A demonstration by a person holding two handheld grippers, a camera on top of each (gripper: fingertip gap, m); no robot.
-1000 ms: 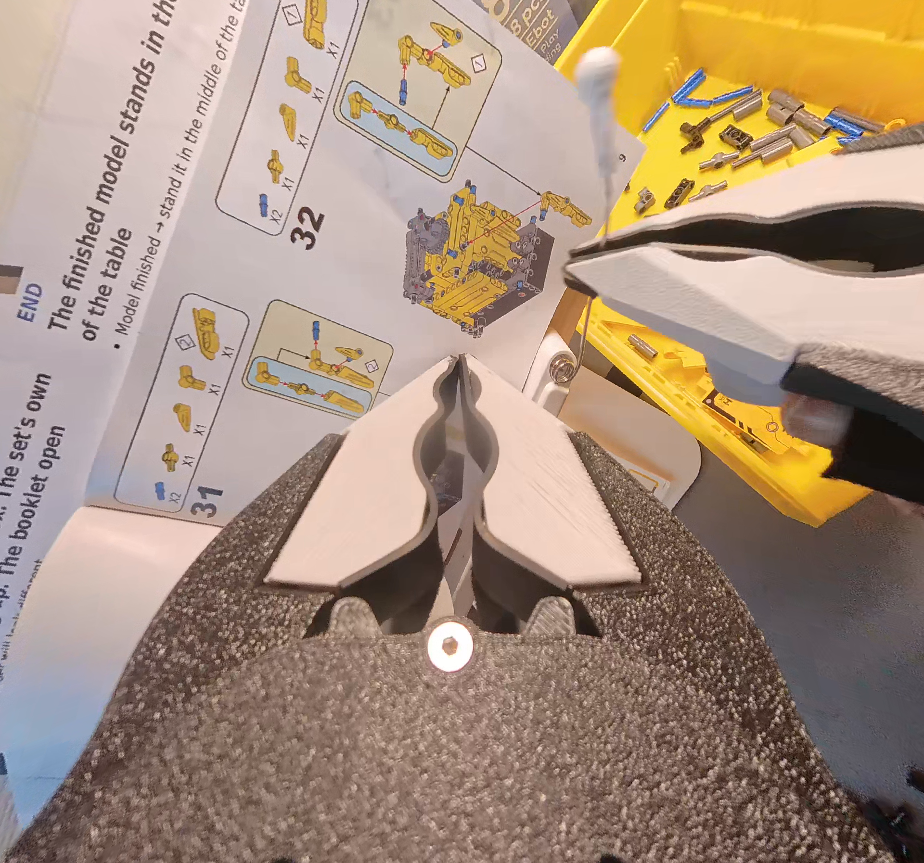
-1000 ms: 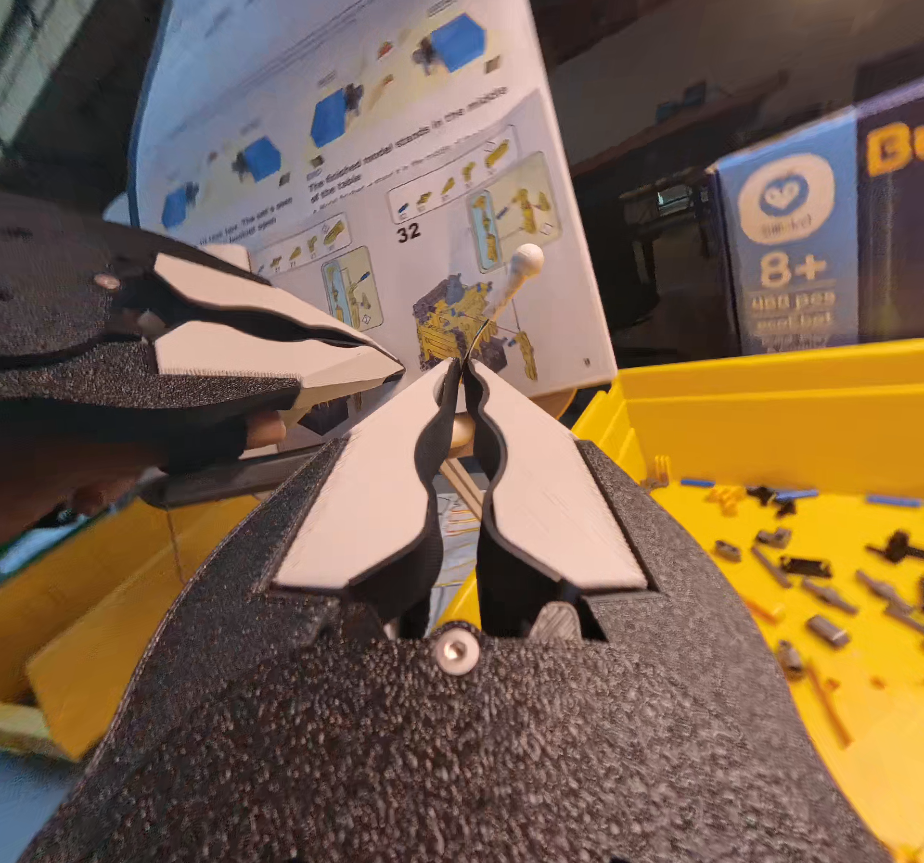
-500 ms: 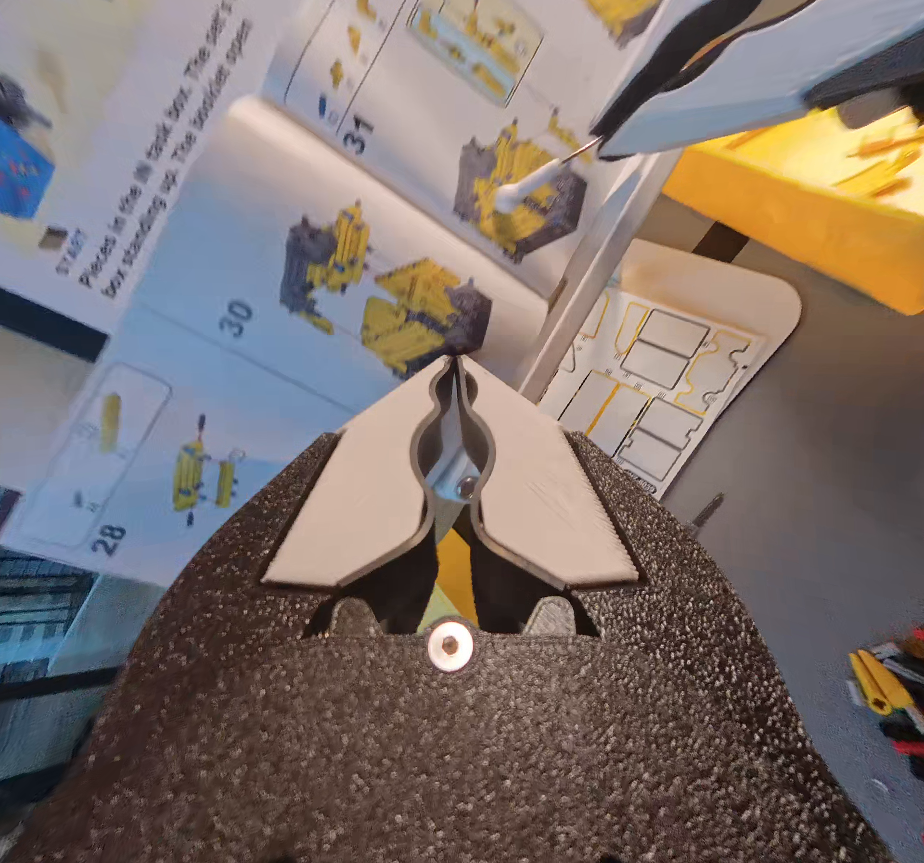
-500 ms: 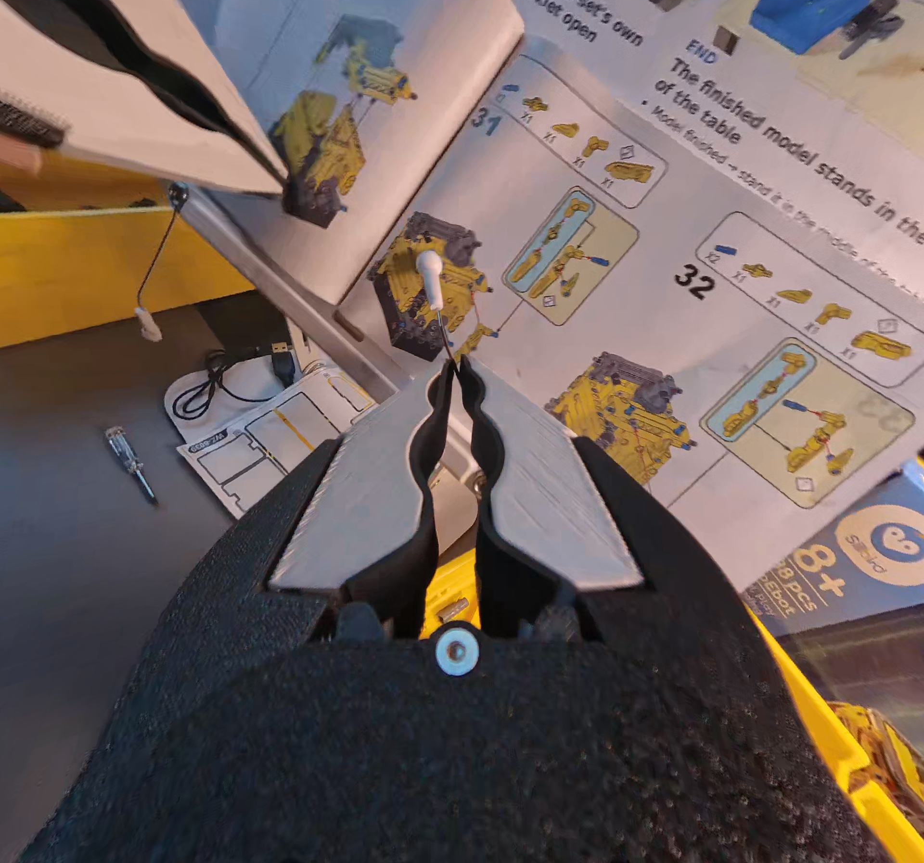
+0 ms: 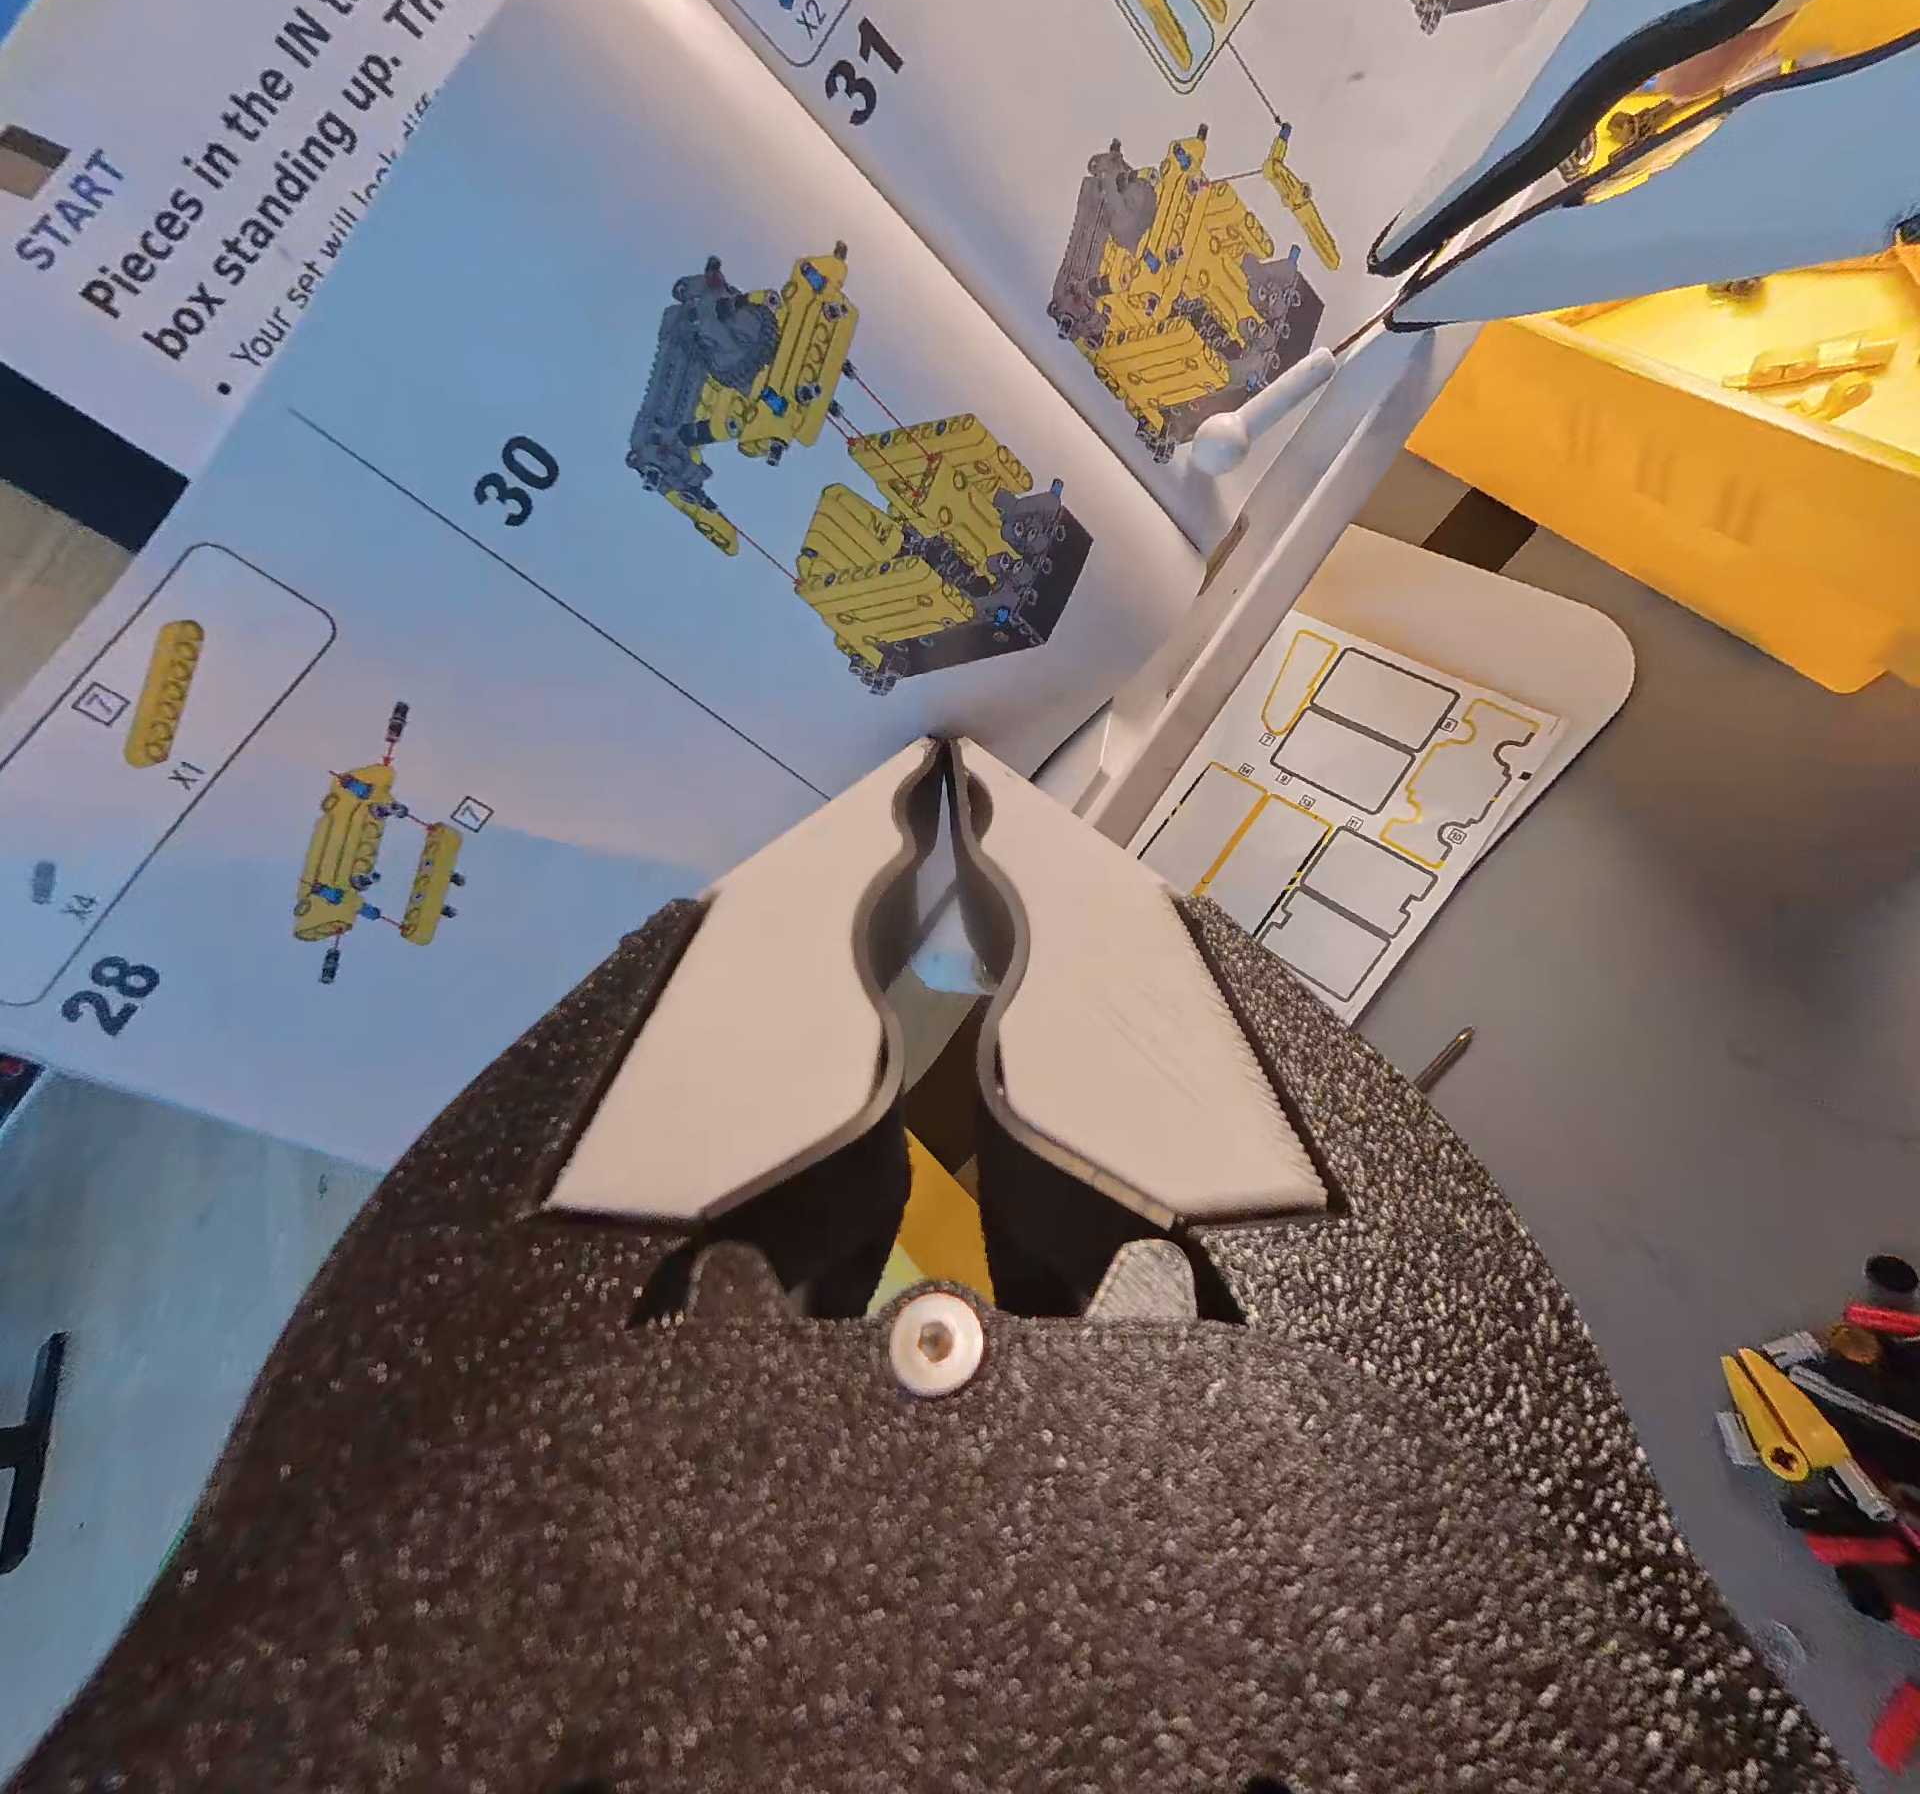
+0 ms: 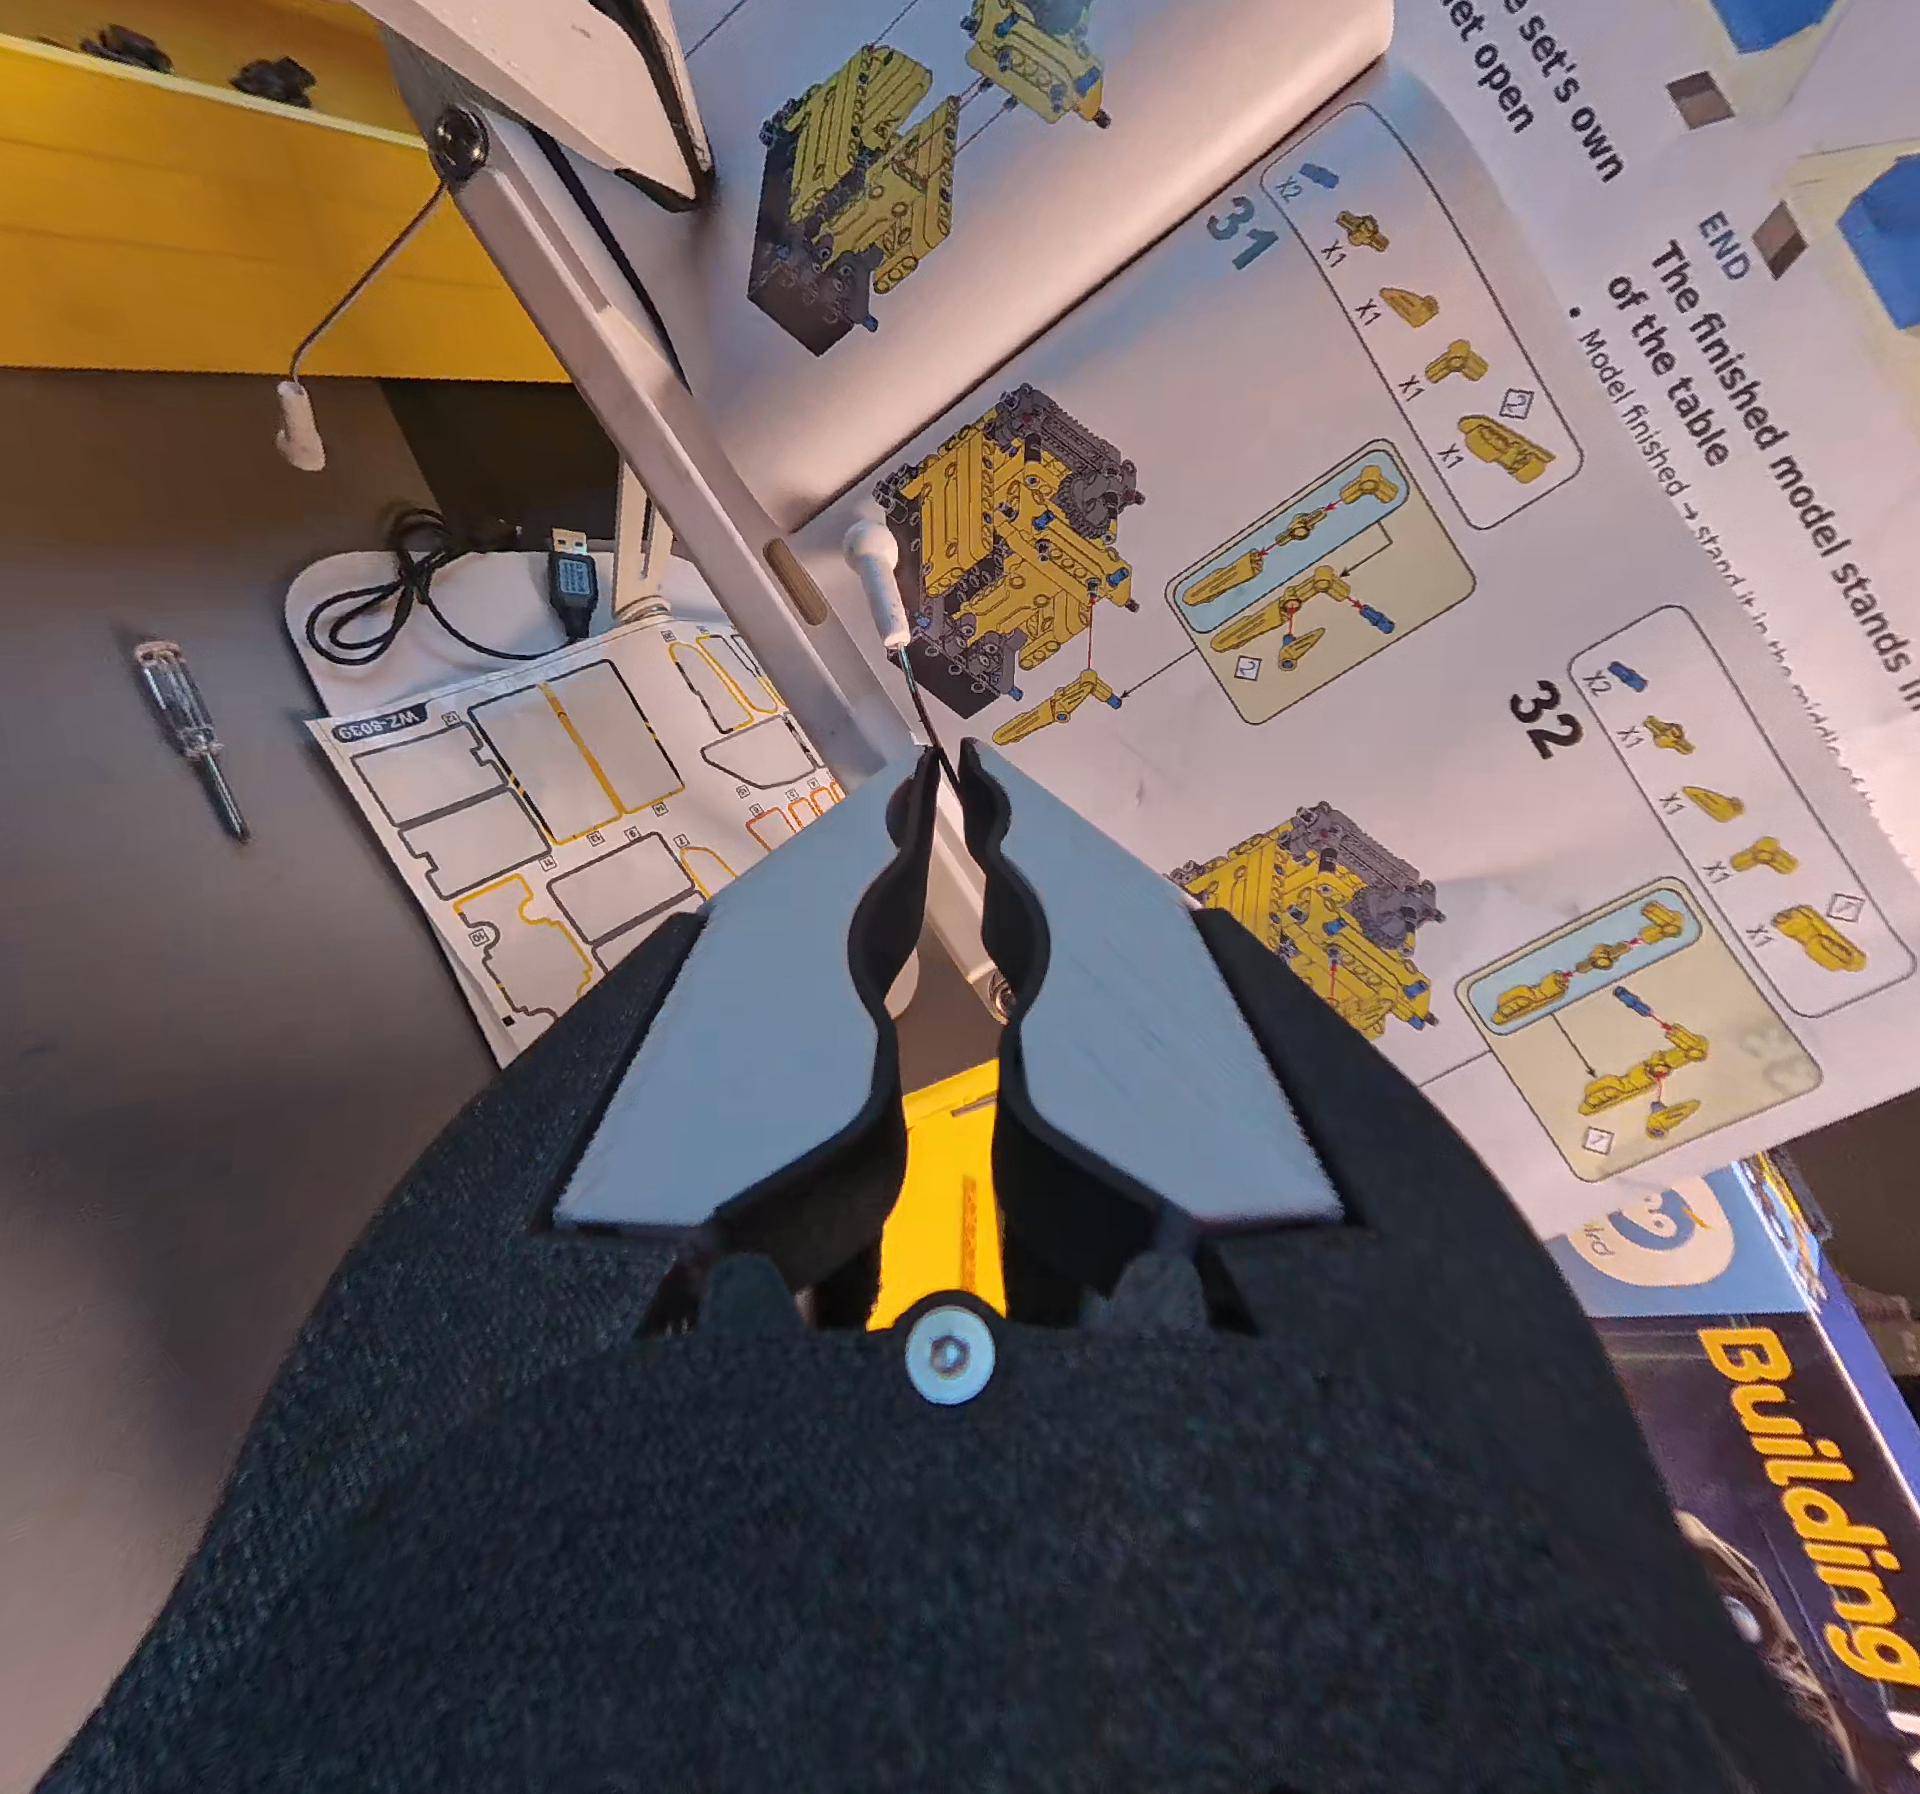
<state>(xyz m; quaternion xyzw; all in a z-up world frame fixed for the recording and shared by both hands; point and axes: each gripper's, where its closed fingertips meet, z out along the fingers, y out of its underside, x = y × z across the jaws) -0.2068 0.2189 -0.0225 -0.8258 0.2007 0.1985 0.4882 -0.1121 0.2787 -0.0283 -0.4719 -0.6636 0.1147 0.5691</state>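
White-tipped wire clip point(image 6: 878, 572) — pinched at the right hand-held gripper point(image 6: 948, 757) tips — over the booklet point(image 6: 1195, 373).

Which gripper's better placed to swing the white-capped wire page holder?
Right: the right gripper pinches the white-capped wire page holder; the left gripper sits shut at the edge of the instruction booklet.

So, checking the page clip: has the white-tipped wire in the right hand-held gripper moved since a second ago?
Yes. The white-tipped wire has swung from pointing up off the booklet down onto its page, near the stand's metal bar.
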